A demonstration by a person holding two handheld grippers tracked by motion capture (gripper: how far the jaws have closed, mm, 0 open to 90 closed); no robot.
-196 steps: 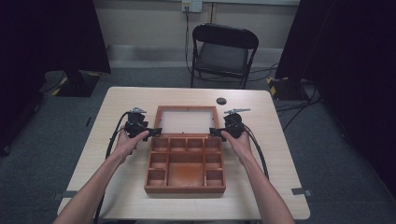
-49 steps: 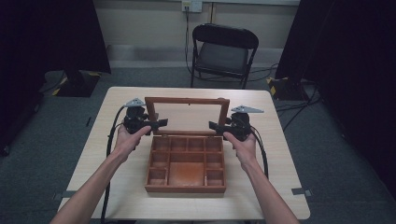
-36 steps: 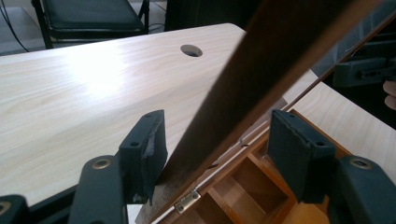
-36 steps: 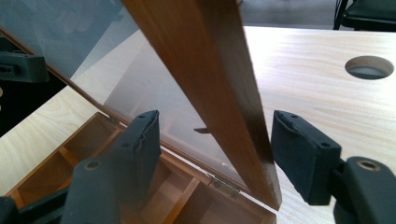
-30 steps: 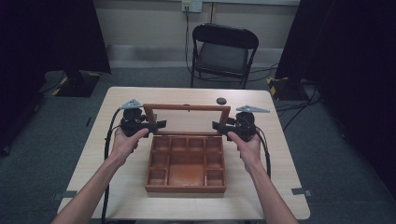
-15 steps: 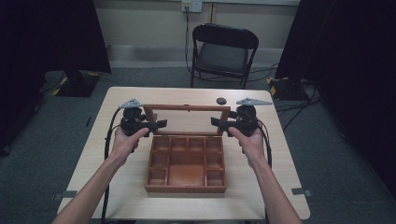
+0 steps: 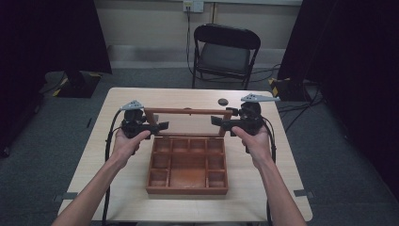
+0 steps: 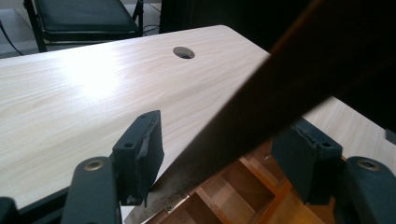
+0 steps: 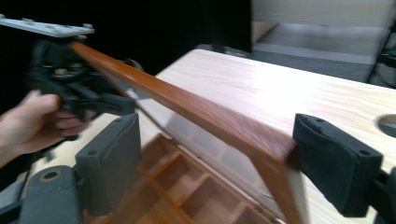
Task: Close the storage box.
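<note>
Two claws on the lid (image 7: 188, 112), half raised over the wooden box (image 7: 187, 165) mid-tabletop (image 7: 282, 155): left claw (image 7: 162, 125) & right claw (image 7: 215, 121) each open around a side rail, no squeeze. I lift evenly so hinges don't twist.

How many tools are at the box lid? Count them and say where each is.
2. The left tool is at the left side of the raised lid, held in the left hand; the right tool is at its right side, held in the right hand.
</note>
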